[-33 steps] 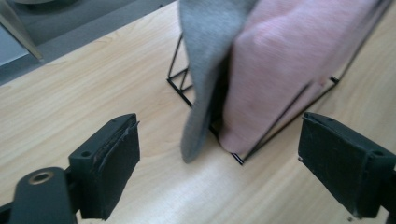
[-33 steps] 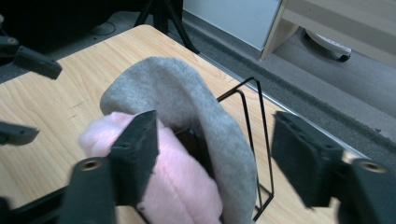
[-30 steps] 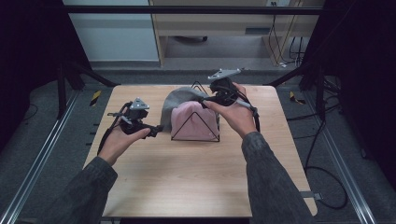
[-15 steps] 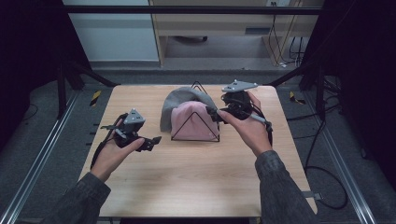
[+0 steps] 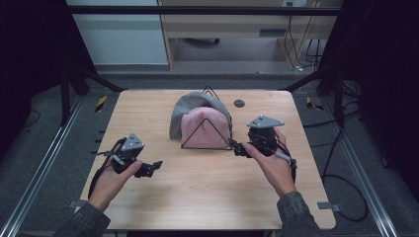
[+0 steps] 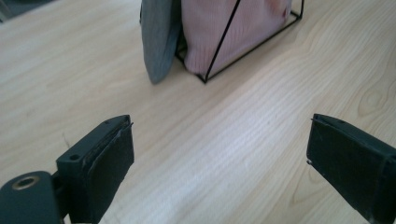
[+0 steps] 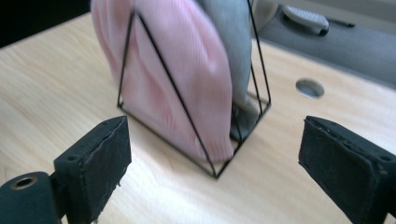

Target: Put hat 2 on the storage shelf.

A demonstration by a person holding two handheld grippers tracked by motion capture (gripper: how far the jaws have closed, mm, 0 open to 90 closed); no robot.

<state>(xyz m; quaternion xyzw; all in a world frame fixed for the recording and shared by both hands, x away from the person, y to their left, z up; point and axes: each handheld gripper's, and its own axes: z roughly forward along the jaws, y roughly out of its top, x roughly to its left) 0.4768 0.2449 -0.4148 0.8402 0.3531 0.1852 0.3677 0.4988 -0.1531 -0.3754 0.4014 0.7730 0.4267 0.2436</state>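
A wire stand [image 5: 206,132] sits mid-table [image 5: 207,192] with a pink hat [image 5: 205,127] and a grey hat [image 5: 187,111] draped in it; the right gripper [image 5: 236,147], jaws just spread wide and holding nothing, hovers just beside the stand's corner; the left gripper [image 5: 154,167] gapes empty too, well apart from the hats.

Workspace surroundings: dim room, lit table at centre.

Light wooden table [image 5: 207,197] with rounded corners and a round hole [image 5: 239,103] near the far edge. Grey carpeted floor [image 5: 44,143] around it, metal rails [image 5: 29,197] along both sides. Beyond the table, a white cabinet [image 5: 118,34] and a pale wooden desk [image 5: 222,22], cables [image 5: 301,39] hanging beside it. Side areas dark.
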